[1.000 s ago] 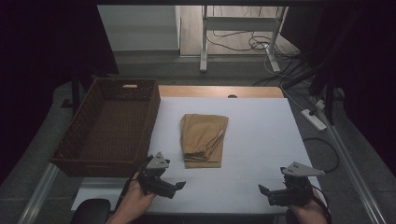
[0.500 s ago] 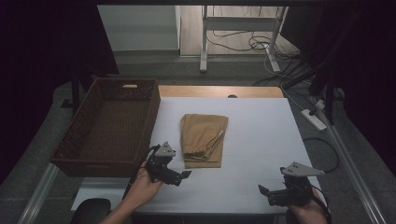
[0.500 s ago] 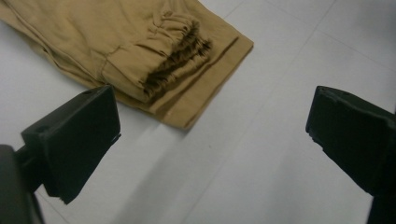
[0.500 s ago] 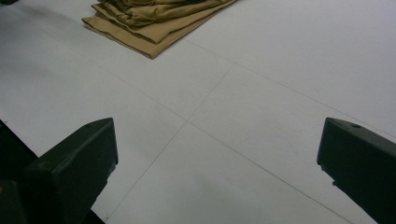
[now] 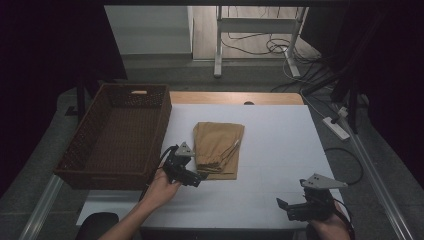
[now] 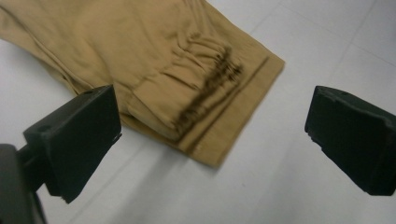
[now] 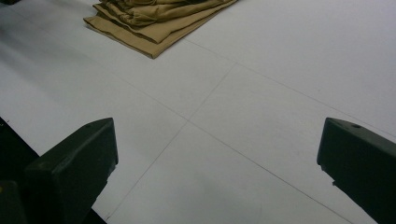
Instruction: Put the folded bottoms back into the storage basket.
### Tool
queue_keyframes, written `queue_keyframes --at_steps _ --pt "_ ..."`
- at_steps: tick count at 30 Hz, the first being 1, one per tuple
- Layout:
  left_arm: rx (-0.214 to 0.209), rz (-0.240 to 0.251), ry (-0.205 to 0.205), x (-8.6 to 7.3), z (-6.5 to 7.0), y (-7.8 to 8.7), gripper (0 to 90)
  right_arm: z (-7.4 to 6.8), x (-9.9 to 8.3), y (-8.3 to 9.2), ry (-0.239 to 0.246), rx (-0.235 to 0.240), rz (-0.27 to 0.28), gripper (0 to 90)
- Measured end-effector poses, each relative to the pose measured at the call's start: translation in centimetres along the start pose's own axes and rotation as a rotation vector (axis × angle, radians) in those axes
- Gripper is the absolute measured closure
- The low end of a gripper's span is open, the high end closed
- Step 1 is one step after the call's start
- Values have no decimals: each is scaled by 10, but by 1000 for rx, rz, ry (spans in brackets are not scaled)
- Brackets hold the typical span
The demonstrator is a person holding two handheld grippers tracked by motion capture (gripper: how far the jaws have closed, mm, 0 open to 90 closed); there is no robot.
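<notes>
**Left hand-held gripper lines up on the folded trousers**

The folded tan trousers (image 5: 218, 148) lie flat near the middle of the white counter (image 5: 280, 150), just right of the brown wicker basket (image 5: 117, 135), which sits open-topped at the counter's left edge. That pairing suggests the basket is where the trousers are meant to go.

The left hand-held gripper (image 5: 192, 176) hovers at the near left corner of the trousers. Its jaws are spread wide and hold nothing; in the left gripper view the gathered waistband and the folded edge sit between them, so the stack can be pinched through all layers at once.

The right hand-held gripper (image 5: 290, 210) waits at the counter's near right corner, well apart from the trousers (image 7: 154, 18). Its jaws are wide apart and empty, likely kept back until a second hold is needed.
</notes>
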State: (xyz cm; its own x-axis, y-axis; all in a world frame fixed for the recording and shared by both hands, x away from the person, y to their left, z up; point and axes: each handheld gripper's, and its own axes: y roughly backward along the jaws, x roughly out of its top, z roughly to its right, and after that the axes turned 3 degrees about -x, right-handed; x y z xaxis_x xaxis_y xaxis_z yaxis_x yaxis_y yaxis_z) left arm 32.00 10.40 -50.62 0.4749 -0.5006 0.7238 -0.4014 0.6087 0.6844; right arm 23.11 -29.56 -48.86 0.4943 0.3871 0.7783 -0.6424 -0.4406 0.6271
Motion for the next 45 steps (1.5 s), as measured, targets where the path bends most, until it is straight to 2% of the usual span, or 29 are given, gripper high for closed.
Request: queue_keyframes --at_steps 6,9,11,25,32,45 --pt "21 -4 9 8 -11 -6 31 0 0 0 -2 3 4 0" --pt "1 5 52 11 -17 -8 22 0 0 1 -2 2 3 0" --pt "-5 11 65 14 -20 -9 20 0 0 0 -3 2 4 0" --pt "-7 -3 55 34 -43 -30 11 1 0 1 -3 4 3 0" --pt "-14 2 80 42 -56 -39 10 1 0 0 -4 5 2 0" --pt "20 -19 96 53 -82 -51 4 1 0 0 -4 6 0 0"
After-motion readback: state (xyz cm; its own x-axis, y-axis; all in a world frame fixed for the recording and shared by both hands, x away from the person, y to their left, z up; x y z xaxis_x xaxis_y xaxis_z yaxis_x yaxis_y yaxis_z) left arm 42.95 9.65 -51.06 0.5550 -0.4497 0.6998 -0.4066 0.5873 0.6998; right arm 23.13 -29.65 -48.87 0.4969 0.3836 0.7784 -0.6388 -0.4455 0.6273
